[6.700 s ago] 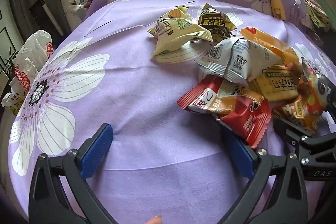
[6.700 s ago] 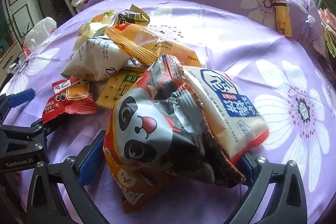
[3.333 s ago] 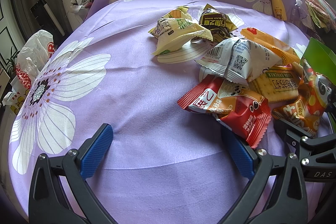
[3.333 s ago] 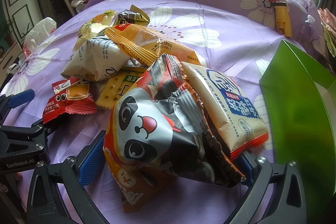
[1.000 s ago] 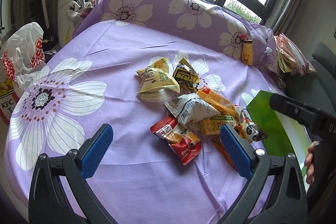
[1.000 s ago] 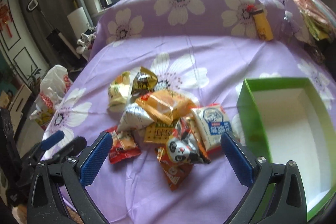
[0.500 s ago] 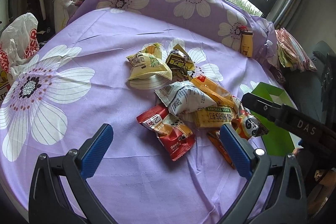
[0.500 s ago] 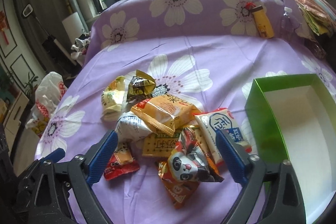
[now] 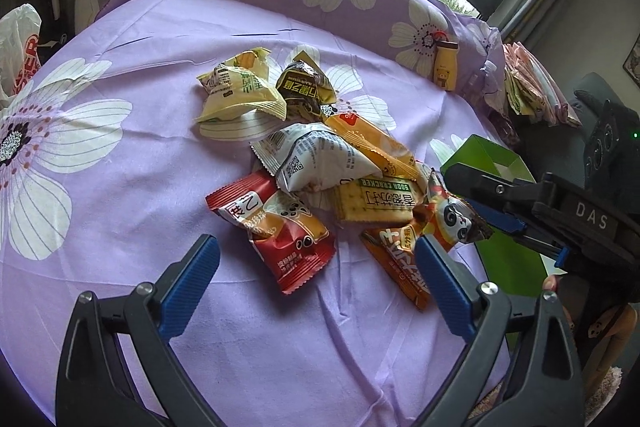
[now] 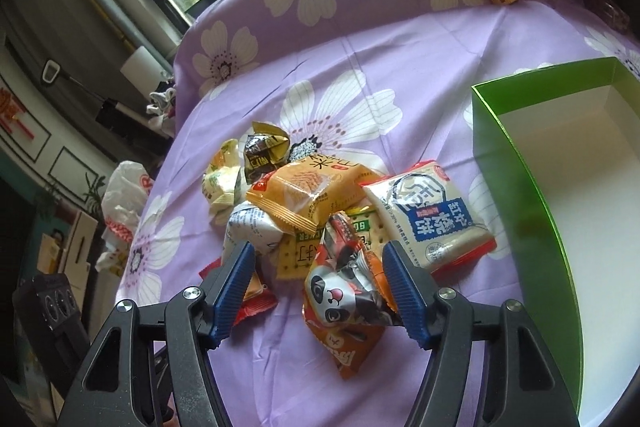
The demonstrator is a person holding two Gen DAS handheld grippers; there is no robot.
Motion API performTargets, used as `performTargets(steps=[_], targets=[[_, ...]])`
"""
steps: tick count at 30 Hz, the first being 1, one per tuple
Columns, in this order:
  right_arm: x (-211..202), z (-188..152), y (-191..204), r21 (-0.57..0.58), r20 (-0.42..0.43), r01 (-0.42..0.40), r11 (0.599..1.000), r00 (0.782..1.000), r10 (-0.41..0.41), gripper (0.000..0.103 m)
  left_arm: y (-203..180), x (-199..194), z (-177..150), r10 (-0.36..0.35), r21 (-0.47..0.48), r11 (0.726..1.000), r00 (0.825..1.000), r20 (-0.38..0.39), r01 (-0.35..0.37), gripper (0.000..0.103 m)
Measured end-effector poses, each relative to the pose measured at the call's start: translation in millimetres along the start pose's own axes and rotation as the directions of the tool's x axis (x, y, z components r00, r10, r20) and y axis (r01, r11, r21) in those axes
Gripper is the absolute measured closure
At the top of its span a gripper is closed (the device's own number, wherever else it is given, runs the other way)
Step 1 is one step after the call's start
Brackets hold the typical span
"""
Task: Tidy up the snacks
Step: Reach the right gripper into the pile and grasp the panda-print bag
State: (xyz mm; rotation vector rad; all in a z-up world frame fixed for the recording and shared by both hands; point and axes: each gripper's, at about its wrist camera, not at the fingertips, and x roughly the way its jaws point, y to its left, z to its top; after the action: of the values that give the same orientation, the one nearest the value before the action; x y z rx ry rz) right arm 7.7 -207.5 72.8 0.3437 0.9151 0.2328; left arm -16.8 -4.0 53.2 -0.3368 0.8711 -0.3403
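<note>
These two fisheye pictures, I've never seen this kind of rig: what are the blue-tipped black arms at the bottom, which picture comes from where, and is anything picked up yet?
No robot here: a person holds a two-finger gripper in each hand, each with a camera looking along its blue-padded fingers. One picture looks past the left gripper, the other past the right gripper.

On the purple flowered cloth lies a pile of snack packets, beside an empty green box.

The left gripper is open over the cloth near a red packet, holding nothing. The right gripper's jaws have just been closing around the panda packet, which sits between them; the pads do not yet clearly press it, so nothing is lifted.
</note>
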Motion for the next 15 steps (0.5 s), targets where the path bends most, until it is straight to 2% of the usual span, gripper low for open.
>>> performTargets(steps=[2, 5, 15], targets=[[6, 0, 0, 0.001, -0.025, -0.003, 1.0, 1.0, 0.003, 0.034, 0, 1, 0, -0.007, -0.004, 1.0, 1.0, -0.007, 0.007, 0.005], [10, -1, -1, 0.001, -0.034, 0.046, 0.999, 0.998, -0.046, 0.034, 0, 3, -1, -0.004, -0.006, 1.0, 1.0, -0.016, 0.004, 0.006], [28, -6, -11, 0.03, -0.112, 0.076, 0.997, 0.991, -0.072, 0.033, 0, 8, -3, -0.046, -0.014, 0.999, 0.998, -0.039, 0.046, 0.013]])
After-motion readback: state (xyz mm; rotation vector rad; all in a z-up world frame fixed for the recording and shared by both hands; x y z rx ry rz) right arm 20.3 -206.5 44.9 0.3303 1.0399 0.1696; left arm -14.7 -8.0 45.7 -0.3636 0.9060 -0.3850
